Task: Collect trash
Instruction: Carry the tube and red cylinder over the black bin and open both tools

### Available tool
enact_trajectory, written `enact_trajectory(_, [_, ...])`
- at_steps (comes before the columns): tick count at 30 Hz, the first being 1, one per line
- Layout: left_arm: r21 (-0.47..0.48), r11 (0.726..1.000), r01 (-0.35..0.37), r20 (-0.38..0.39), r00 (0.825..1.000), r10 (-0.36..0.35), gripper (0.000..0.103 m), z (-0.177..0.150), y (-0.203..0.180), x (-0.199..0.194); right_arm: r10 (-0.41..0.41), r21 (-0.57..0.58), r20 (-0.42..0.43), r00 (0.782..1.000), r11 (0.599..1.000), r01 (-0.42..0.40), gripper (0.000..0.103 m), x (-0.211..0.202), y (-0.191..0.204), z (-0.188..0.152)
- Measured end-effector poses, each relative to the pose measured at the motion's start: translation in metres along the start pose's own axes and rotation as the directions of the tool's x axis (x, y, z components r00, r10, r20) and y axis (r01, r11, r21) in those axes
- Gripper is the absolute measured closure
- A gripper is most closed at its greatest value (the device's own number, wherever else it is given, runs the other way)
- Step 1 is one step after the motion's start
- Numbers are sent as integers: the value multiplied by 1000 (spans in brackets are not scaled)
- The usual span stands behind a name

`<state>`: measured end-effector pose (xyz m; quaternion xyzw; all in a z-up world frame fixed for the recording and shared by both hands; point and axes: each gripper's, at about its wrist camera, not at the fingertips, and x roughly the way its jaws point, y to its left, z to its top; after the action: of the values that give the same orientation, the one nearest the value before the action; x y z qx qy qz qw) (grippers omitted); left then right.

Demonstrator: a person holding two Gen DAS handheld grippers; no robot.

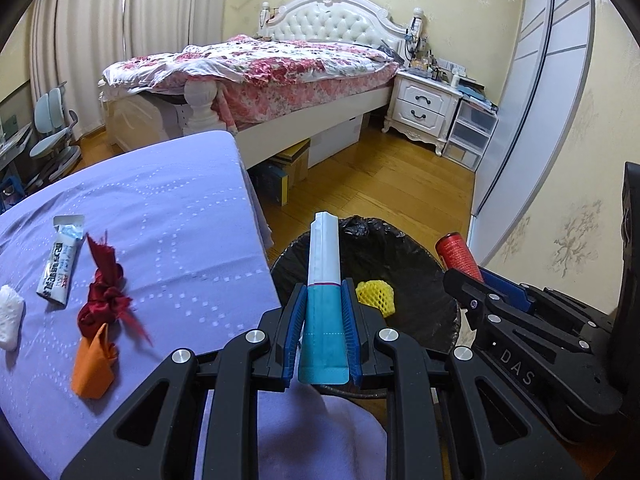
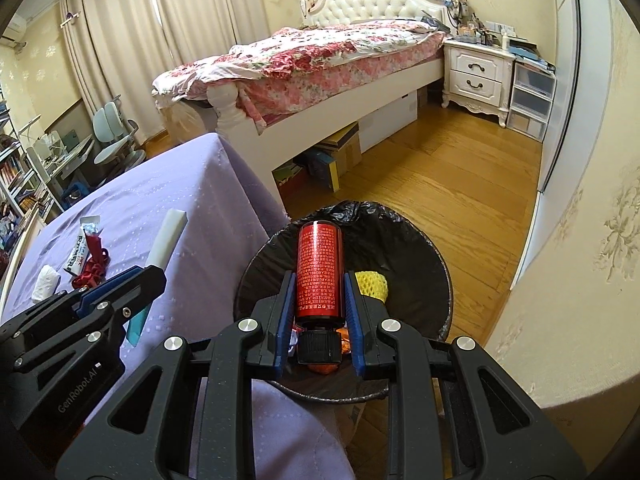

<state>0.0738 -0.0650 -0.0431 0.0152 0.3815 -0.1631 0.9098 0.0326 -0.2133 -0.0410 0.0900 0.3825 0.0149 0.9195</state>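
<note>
Bedroom, purple-clothed table (image 1: 168,216) beside a black-lined trash bin (image 1: 400,256): both grippers loaded over the bin.

Left wrist view: the left gripper (image 1: 323,308) pinched a teal-and-white tube (image 1: 323,280) pointing to 12 o'clock over the bin's near rim; a yellow foam net (image 1: 375,297) lay inside. At 9 o'clock on the cloth remained a wrapper (image 1: 60,268), red ribbon (image 1: 105,300), orange scrap (image 1: 94,364) and white tissue (image 1: 10,316). Released here, the tube could catch the rim and fall outside.
Right wrist view: the right gripper (image 2: 318,304) clamped a red bottle (image 2: 318,276) above the bin. With the left gripper close at 9 o'clock, the two could knock together.
</note>
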Motion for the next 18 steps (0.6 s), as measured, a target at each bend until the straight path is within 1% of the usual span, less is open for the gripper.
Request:
enact_trajectory(14, [26,1000,-16,-19,1000,16,81,4,-12,16,-5,19,-11,1000,1000,5,80,14,-7,4])
enact_trajectory(17, [17,1000,-19,-24,1000,19,73,5,-9,18,-12,23,-9,1000,1000,12,79,16,-10,4])
enact_trajectory(18, [13,1000,-23,-22,999,23,67,6,-8,18,-14,24,-8,1000,1000,15,78,17,-11,5])
